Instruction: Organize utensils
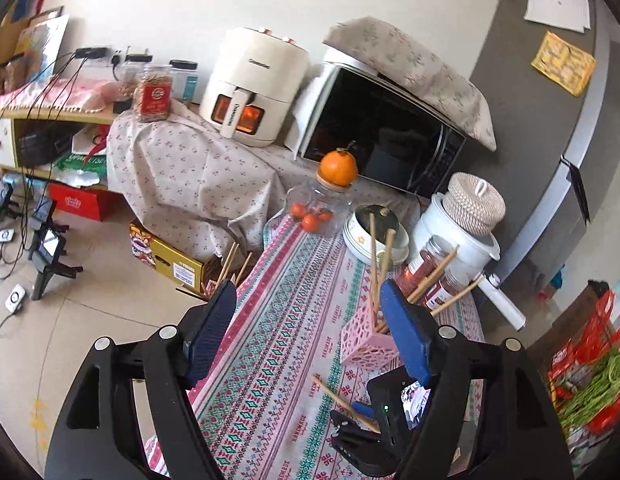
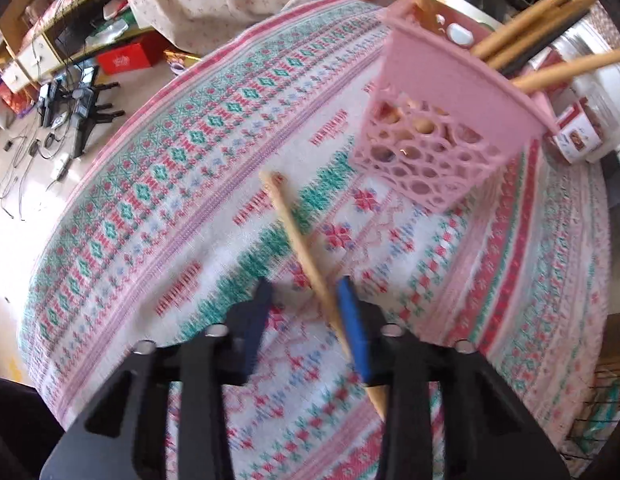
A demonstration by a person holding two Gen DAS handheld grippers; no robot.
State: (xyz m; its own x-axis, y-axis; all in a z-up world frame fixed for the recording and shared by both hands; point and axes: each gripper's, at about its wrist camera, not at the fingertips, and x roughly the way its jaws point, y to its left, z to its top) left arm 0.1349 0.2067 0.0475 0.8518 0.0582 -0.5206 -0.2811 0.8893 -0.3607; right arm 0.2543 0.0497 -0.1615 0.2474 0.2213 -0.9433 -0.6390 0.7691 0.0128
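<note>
Chopstick lies loose on the patterned tablecloth of the table, running between the fingers of your right hand-held gripper and out ahead of them, angled to the left. Your right jaws stand spread: the stick sits against the inner face of the right-side finger, with a clear gap to the left-side one, so nothing is pinched. The picture is blurred, so I cannot tell whether the stick is lifted off the cloth.

Ahead and to the right of that gripper stands the pink holder, a perforated square cup, tilted in this view, with several more chopsticks leaning out of its top.

Your left hand-held gripper is also spread wide, holding nothing, above the table. The pink holder stands just inside its right-side finger, and past that finger, lower down, you can see the right hand-held gripper with the loose chopstick at its tips. Farther ahead of the left gripper sit a glass jar topped by an orange and a microwave.
</note>
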